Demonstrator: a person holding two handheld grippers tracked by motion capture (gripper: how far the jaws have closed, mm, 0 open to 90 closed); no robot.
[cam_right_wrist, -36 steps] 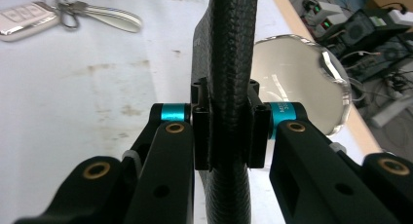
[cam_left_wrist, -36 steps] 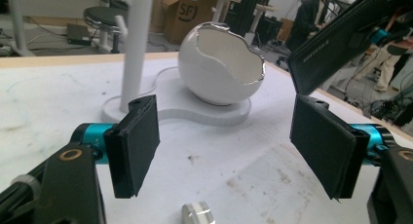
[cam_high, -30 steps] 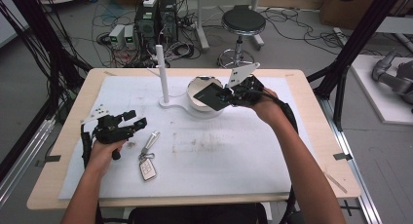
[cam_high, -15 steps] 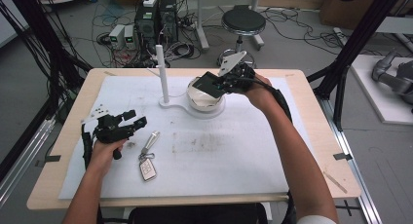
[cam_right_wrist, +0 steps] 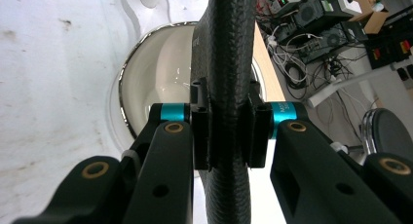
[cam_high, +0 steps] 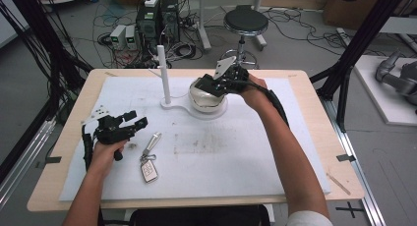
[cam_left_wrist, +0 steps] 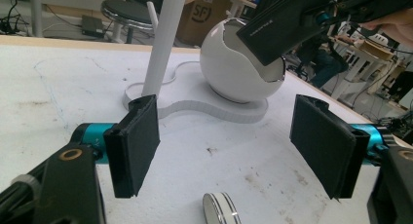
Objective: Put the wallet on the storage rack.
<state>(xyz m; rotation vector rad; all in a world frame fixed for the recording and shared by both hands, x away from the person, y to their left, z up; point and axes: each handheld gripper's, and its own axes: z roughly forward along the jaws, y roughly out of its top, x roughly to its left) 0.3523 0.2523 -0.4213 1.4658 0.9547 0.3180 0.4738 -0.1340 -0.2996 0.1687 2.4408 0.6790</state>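
The right claw (cam_high: 205, 83) is pinched on a flat black wallet (cam_right_wrist: 226, 63) and holds it over the open mouth of the white bowl (cam_high: 206, 99), which sits on a white stand base (cam_high: 179, 107) near the far edge of the surface (cam_high: 305, 152), about midway along it. In the left gripper view the wallet's end (cam_left_wrist: 287, 27) dips at the bowl's rim. A white post (cam_high: 163, 73) rises from the same base, just beside the bowl. The left claw (cam_high: 136, 119) rests near the left edge with its jaws spread wide and nothing between them. A key fob (cam_high: 149, 170) with a metal clip lies just beside it, toward the near edge.
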